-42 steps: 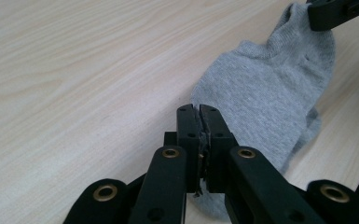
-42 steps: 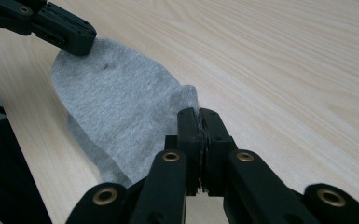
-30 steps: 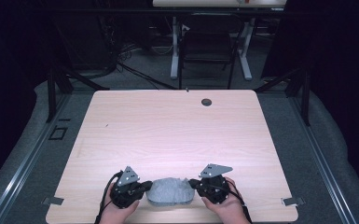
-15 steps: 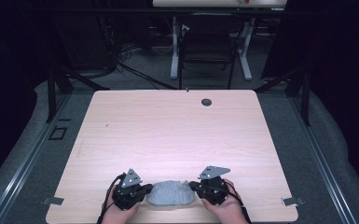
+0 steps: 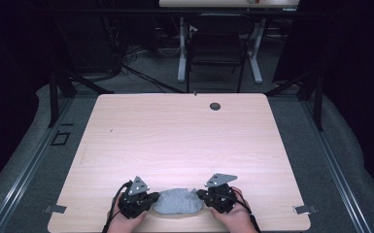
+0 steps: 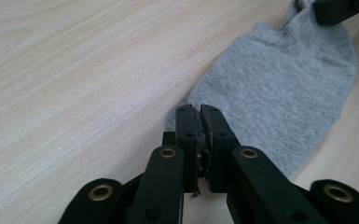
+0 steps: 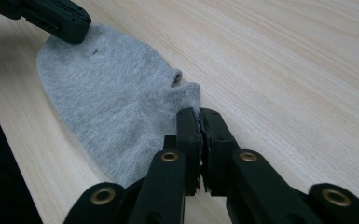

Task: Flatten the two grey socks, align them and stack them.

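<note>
Grey ankle sock lay flat near the bottom edge of the high view, just left of centre, on the pale wooden table, stretched between the two tools. The step in hand looked like spreading or straightening the sock by its two ends, held low on the near edge of the tabletop. The left gripper, at the lower middle of its own view, had its jaws pressed together with a sliver of grey knit caught between them, at the sock's rounded end. The right gripper, likewise at the lower middle of its view, was clamped tight on the opposite end, beside the puckered opening of the cuff. In the high view each hand sat at one side of the fabric, the left gripper at lower left of it and the right gripper at lower right. Next, I judged, both pinches would need to hold while the ends were moved together, whether to fold or to lift the sock, without dragging the knit off the table's near edge.
</note>
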{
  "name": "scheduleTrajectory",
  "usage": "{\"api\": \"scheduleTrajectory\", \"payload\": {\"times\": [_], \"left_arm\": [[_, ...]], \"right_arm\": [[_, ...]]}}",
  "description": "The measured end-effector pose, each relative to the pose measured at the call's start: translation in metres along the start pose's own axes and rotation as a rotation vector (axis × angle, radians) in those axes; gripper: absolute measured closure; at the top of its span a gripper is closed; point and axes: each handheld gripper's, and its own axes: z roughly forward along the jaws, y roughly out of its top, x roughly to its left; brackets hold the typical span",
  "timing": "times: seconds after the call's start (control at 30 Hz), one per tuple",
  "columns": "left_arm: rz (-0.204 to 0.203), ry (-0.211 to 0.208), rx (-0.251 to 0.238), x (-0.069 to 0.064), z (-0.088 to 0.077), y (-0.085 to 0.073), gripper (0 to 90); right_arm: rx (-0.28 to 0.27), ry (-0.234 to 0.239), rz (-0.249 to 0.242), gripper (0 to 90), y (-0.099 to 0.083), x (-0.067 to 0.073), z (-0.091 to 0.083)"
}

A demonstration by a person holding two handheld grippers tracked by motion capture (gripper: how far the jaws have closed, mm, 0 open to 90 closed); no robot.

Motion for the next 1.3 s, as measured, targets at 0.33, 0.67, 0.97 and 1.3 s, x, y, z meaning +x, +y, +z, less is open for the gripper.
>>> {"api": "scheduleTrajectory", "payload": {"times": [0.33, 0.67, 0.97, 1.3], "left_arm": [[0.018, -0.013, -0.084, -0.005, -0.012, 0.009, 72.6], [0.062, -0.054, -0.051, -0.017, -0.002, 0.006, 65.9], [0.065, -0.064, -0.014, -0.016, 0.004, 0.001, 65.5], [0.079, -0.064, 0.020, -0.014, 0.007, -0.007, 64.7]], "right_arm": [[-0.106, -0.002, -0.025, 71.4, 0.004, 0.008, -0.012], [-0.099, 0.030, -0.093, 60.7, 0.002, 0.020, -0.001], [-0.047, 0.021, -0.116, 59.4, -0.004, 0.020, 0.011], [-0.003, 0.016, -0.120, 60.2, -0.011, 0.019, 0.016]]}}
